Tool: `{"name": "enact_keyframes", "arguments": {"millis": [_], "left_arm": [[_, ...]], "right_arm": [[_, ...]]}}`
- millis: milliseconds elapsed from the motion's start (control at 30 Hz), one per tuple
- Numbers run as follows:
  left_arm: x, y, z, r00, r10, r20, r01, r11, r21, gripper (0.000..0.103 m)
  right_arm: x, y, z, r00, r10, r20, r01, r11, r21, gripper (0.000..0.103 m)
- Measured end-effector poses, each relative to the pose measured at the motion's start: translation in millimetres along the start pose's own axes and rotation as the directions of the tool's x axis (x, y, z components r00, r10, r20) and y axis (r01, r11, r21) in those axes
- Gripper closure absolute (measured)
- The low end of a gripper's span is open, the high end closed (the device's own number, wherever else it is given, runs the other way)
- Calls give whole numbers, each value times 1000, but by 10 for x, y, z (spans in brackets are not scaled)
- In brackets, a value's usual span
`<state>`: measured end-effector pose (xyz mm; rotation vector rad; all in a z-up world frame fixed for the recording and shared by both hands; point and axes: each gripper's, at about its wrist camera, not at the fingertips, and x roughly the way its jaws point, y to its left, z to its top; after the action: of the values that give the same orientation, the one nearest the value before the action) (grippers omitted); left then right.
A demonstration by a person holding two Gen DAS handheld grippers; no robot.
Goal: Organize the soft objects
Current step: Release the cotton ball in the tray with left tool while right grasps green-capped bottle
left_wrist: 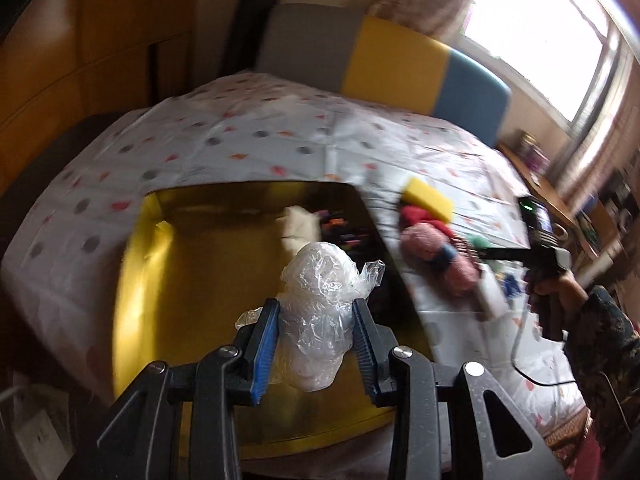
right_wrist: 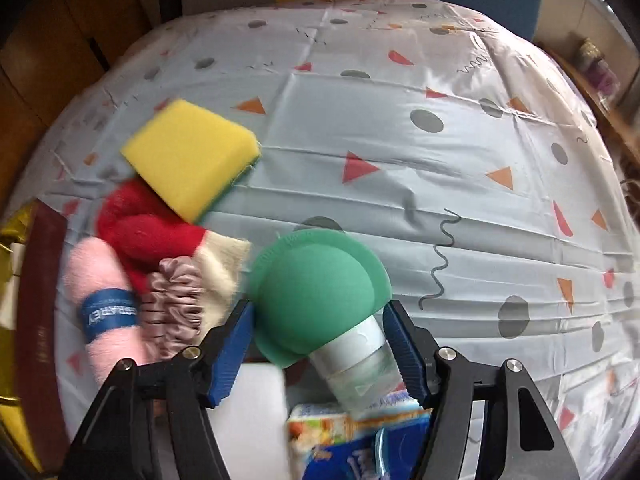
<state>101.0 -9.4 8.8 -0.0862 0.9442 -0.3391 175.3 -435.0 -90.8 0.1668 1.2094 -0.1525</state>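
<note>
My left gripper (left_wrist: 316, 316) is shut on a crumpled clear plastic bag (left_wrist: 320, 300) and holds it above the open gold box (left_wrist: 160, 280). The box holds a white soft item (left_wrist: 300, 224) and dark items at its far right. My right gripper (right_wrist: 320, 340) is open, its jaws on either side of a green brush with a clear handle (right_wrist: 316, 292) lying on the table. Left of it lie a yellow sponge (right_wrist: 192, 156), a red and cream sock (right_wrist: 148, 232), a pink scrunchie (right_wrist: 176, 304) and a pink yarn skein with a blue band (right_wrist: 104, 308).
The patterned tablecloth (right_wrist: 440, 160) stretches away to the right and back. A white block (right_wrist: 252, 412) and a blue printed packet (right_wrist: 360, 440) lie under my right gripper. The other hand and gripper show in the left wrist view (left_wrist: 552, 264). A yellow, grey and blue chair back (left_wrist: 392, 56) stands behind.
</note>
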Motion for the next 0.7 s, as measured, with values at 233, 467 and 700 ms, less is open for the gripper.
{"name": "enact_keyframes", "arguments": {"millis": [233,467,700], "left_arm": [[394,460,-94,996,12,-94,-30,979,-200,67],[788,490,281,994,72,-86,-87,980,-177,67],[1252,497,616,989,95,-109,-111,982,-153,66]], "right_arm": [[1,-28,-49,1000,-4,3,4,1000,-16,41],[54,-3,-26,1000,7,-14,-8,999,-32,41],[77,-9,-17,1000,9,-10,-9,999,-52,42]]}}
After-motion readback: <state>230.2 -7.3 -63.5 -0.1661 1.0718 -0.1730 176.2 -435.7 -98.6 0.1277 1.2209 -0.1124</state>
